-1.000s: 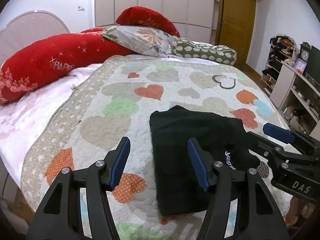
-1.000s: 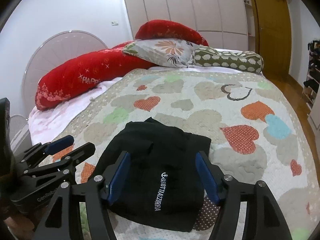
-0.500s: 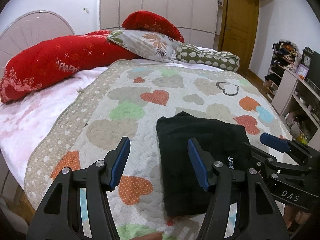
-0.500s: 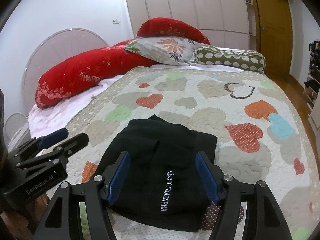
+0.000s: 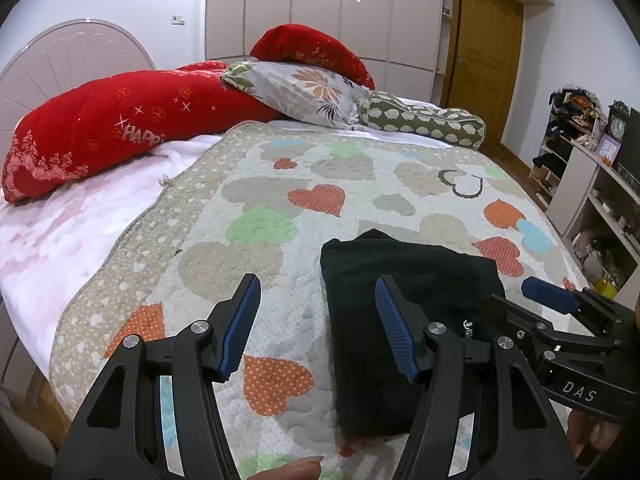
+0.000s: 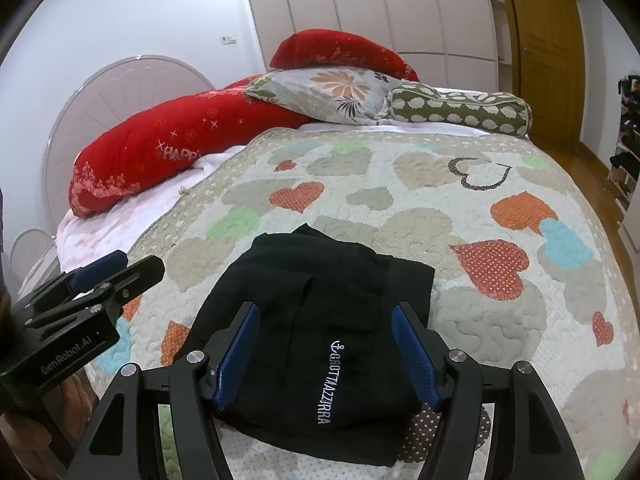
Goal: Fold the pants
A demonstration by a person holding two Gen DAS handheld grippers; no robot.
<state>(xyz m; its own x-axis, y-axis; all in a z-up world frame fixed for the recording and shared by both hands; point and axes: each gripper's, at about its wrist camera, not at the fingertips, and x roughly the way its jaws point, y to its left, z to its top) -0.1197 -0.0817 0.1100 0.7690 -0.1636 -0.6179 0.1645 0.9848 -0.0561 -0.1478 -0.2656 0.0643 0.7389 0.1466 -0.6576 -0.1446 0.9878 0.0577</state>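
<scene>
Pants [image 6: 320, 332] folded; both jaws wide, empty.

Black pants [image 6: 320, 340] folded into a compact rectangle; white lettering up; flat on quilt [image 6: 500, 320]

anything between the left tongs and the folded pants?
Nothing. In the left wrist view, the open left tongs straddle the black pants' left edge; only quilt shows.
</scene>
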